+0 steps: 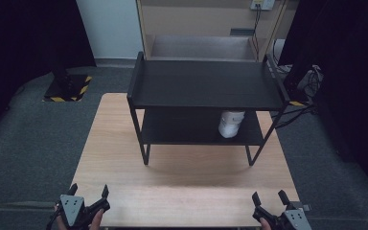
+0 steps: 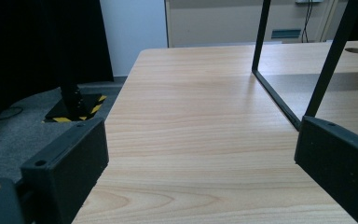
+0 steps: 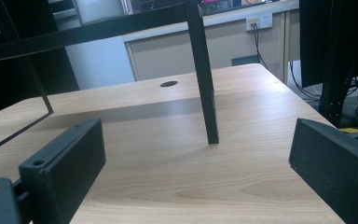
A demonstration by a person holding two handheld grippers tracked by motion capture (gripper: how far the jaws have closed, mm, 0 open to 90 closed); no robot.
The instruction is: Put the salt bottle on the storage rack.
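On lower shelf of black rack [image 1: 206, 86], right end: white container [image 1: 231, 123], upright. Likely light, rigid, smooth-walled; grasp mid-body, from the front. Rack stands on desk [image 1: 115, 158]. Left claw [image 1: 89, 197] and right claw [image 1: 270, 200] at near edge, jaws apart, empty.

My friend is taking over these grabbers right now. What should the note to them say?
Left gripper: open, holding nothing, at the near left edge of the wooden table.
Right gripper: open, holding nothing, at the near right edge.
Black two-level rack stands at the far middle of the table. A white container sits on its lower shelf, right side, under the top shelf.
Done: nothing is in either gripper's jaws yet; the container is untouched.
Left: probably the right gripper reaches under the top shelf for the container, since it is nearer.
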